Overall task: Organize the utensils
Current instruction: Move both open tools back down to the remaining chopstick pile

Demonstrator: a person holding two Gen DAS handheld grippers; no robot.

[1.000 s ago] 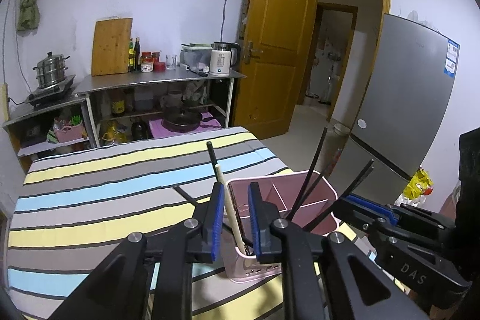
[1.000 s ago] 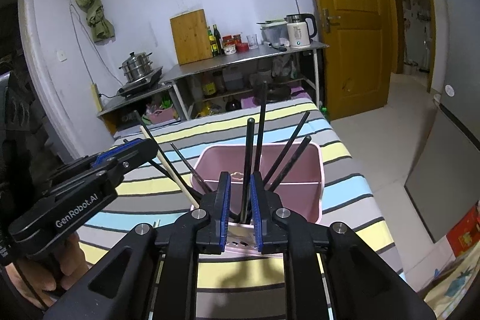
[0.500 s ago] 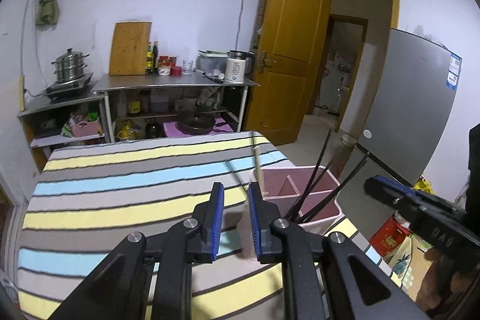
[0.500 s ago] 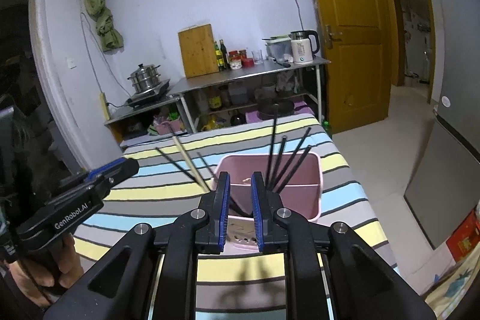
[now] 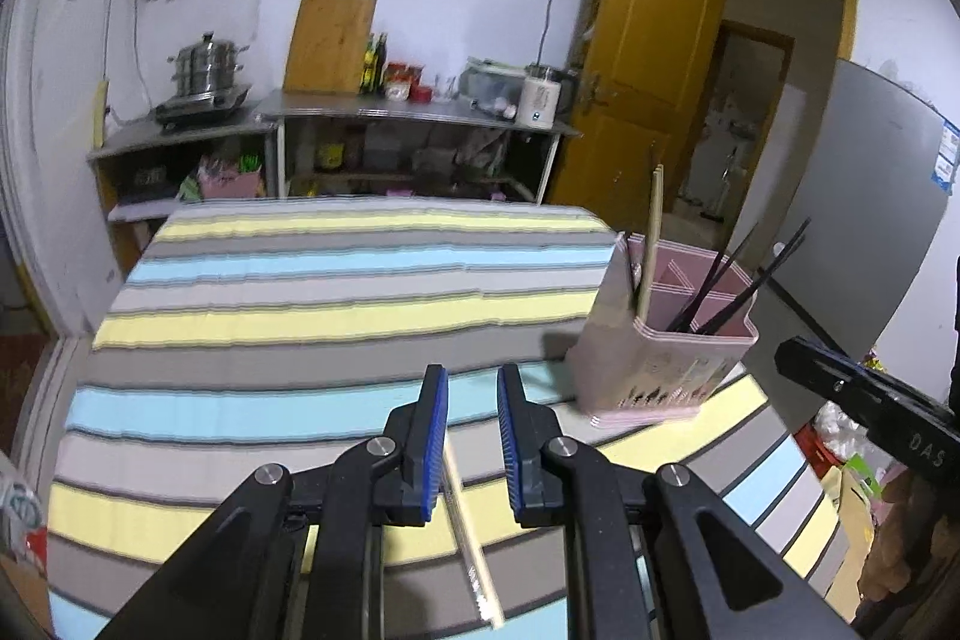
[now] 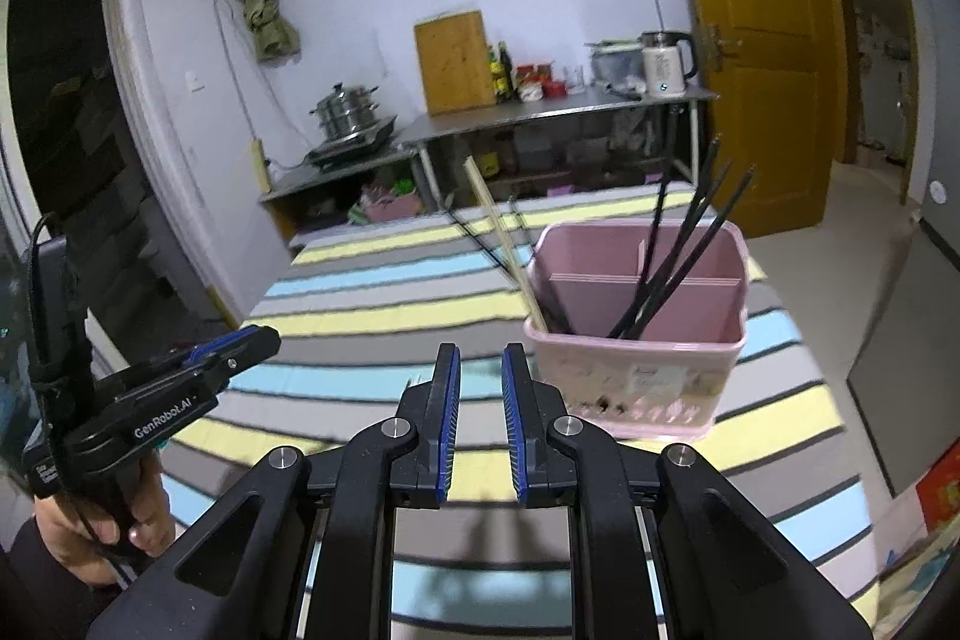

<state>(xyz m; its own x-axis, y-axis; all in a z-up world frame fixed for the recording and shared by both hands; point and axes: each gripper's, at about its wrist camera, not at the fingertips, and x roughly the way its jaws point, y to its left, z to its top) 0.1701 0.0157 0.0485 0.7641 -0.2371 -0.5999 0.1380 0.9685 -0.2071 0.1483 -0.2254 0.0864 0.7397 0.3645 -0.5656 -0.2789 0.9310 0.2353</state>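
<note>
On the striped tablecloth [image 5: 336, 280] stands a pink holder [image 5: 654, 364] with black chopsticks [image 6: 684, 268] and a pale one [image 6: 510, 250] leaning inside. Left of the holder, the left gripper [image 5: 472, 400] hovers, fingers slightly apart, gripping nothing; a wooden chopstick [image 5: 474, 550] lies beneath. Right gripper [image 6: 481, 382] likewise, near the holder's front.

Empty tongs [image 6: 480, 388] nr pink holder [image 6: 636, 376] w/ chopsticks [image 6: 678, 268].
</note>
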